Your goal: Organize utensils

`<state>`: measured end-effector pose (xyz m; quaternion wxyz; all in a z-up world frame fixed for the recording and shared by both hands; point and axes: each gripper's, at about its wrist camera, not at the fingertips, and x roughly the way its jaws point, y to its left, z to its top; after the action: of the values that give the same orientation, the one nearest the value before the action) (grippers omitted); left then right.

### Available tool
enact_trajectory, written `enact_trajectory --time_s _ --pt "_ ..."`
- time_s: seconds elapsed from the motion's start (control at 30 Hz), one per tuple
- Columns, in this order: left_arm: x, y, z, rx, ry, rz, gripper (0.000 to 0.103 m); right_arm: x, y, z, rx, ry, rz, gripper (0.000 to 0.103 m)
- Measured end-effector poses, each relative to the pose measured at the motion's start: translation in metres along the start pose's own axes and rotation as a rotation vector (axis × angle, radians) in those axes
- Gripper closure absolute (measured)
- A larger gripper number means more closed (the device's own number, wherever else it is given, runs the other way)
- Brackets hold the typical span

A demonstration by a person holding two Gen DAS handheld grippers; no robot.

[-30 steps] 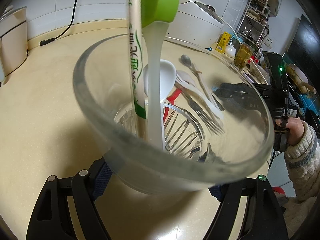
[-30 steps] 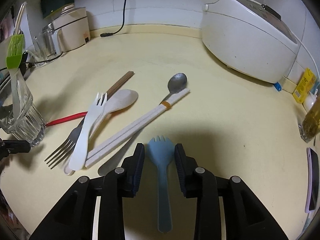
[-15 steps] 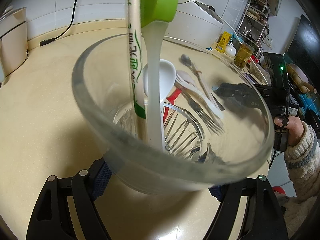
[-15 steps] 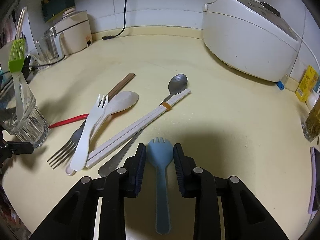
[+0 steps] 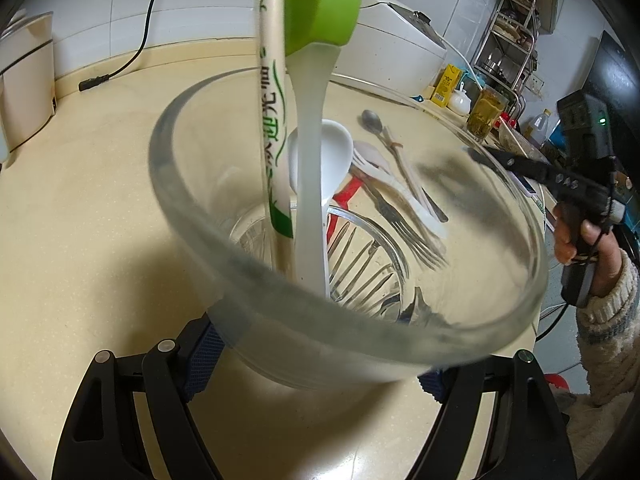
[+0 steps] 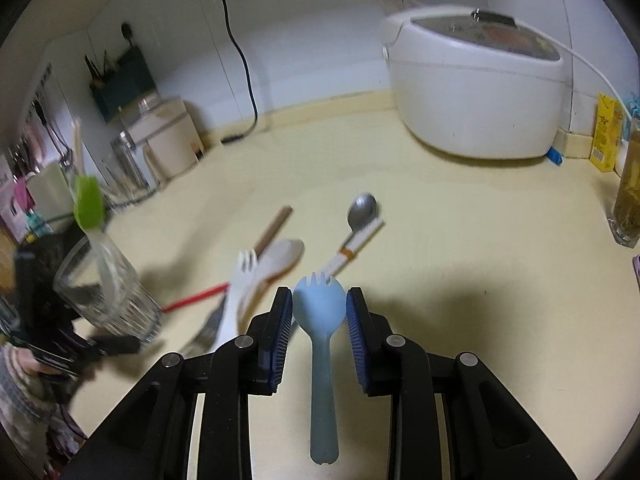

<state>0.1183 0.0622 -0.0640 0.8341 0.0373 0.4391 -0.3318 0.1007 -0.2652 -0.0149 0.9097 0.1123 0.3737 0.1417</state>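
Pinching the blue spork [image 6: 319, 307] by its head, the right gripper [image 6: 319, 334] is holding something light, stiff, probably slick, while the left gripper [image 5: 320, 354] is clamping a fragile glass tumbler [image 5: 344, 248].

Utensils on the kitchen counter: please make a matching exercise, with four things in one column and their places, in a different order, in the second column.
Things:
1. blue spork
2. green brush
3. metal spoon
4. glass

Places:
A. lying on the counter
B. between the right gripper fingers
C. held by the left gripper
D. standing in the glass

Pairs: 1-B, 2-D, 3-A, 4-C
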Motion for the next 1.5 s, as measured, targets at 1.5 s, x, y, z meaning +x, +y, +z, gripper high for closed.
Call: enact_trajectory --time_s 1.5 --pt "0.001 -0.005 0.0 0.001 0.002 0.005 0.02 0.008 0.02 -0.006 -0.067 0.065 0.053 0.081"
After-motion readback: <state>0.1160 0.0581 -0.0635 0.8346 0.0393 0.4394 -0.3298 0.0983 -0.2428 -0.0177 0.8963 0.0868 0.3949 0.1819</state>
